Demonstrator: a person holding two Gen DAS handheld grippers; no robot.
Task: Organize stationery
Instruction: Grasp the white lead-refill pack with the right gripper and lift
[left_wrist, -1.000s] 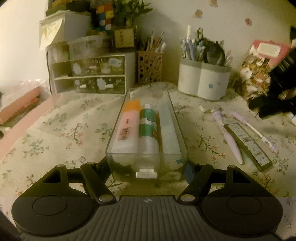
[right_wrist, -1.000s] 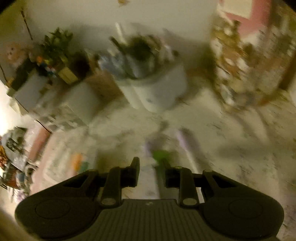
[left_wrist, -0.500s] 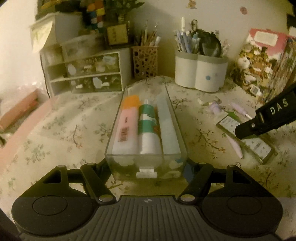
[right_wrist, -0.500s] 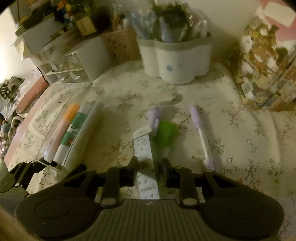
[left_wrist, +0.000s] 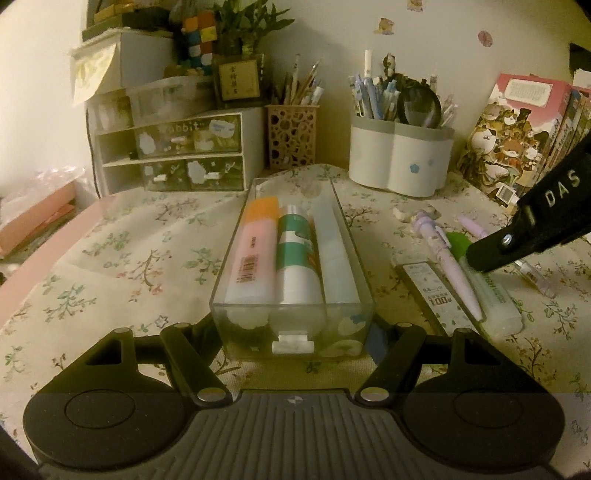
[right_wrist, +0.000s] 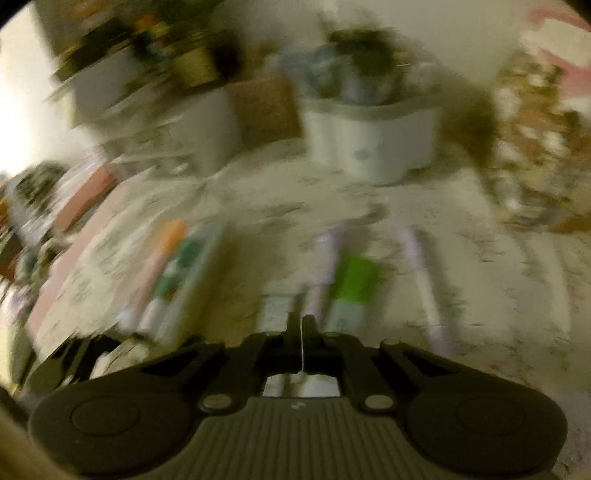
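Observation:
My left gripper (left_wrist: 295, 332) is shut on the near end of a clear plastic tray (left_wrist: 354, 258) that holds an orange-pink tube (left_wrist: 255, 254), a green-white tube (left_wrist: 295, 262) and a pale blue one. My right gripper (right_wrist: 302, 325) has its jaws nearly together; the view is blurred and I see nothing between them. In the left wrist view its black tip (left_wrist: 491, 254) rests over a green-capped case (left_wrist: 491, 291), beside a lilac pen (left_wrist: 450, 266) and a lead box (left_wrist: 436, 295). A second lilac pen (right_wrist: 424, 291) lies to the right.
A white pen holder (left_wrist: 399, 162), a brown mesh pen cup (left_wrist: 291, 136) and a small drawer unit (left_wrist: 184, 155) stand at the back. Books (left_wrist: 517, 136) lean at the back right. The floral cloth ends at a pink edge (left_wrist: 44, 258) on the left.
My right gripper has closed its jaws, let go of the green-capped case and come down by the pens. The left gripper still holds the tray.

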